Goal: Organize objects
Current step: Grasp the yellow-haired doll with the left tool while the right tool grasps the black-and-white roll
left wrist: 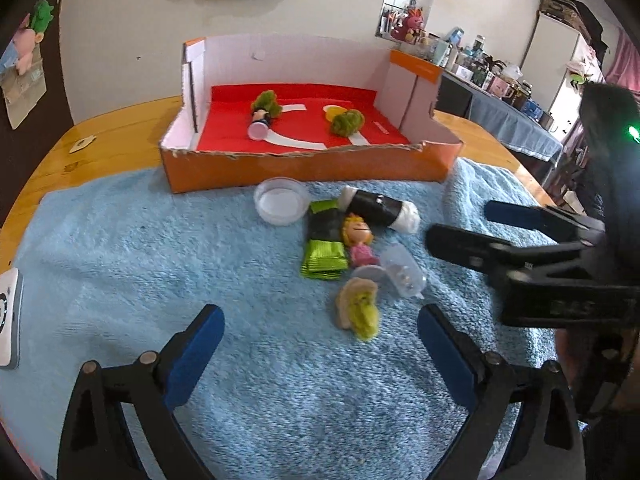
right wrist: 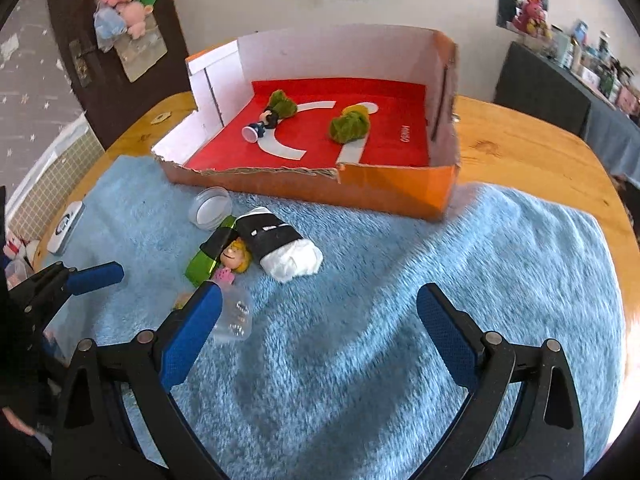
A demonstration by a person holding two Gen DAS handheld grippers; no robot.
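Left tongs (left wrist: 320, 344): jaws wide, nothing between the pads, bottom centre of the left wrist view.
Right tongs (right wrist: 318, 328): jaws wide and empty, bottom centre of the right wrist view, over bare blue towel (right wrist: 400, 280).
Nearest toy: yellow-haired doll (left wrist: 358, 310) lies on the towel just beyond the gap of the left tongs, slightly right of centre.
Long axis: runs roughly from near to far, about in line with the left tongs, so the pads would close across its width.
Nearer hand: the left, by judgement; in the right wrist view this doll is almost wholly hidden behind the left finger.
Beside it: clear capsule (left wrist: 402, 274) just right, touching or nearly so; cannot tell which.
Middle ground: blonde doll in pink (left wrist: 360, 242), green packet (left wrist: 324, 248), black-and-white roll (left wrist: 380, 208), round lid (left wrist: 280, 200), clustered at centre.
Far: orange box (left wrist: 304, 168), upper centre, red lining, already holding two green-haired toys (left wrist: 266, 110).
Risk: capsule may be nudged on closing.
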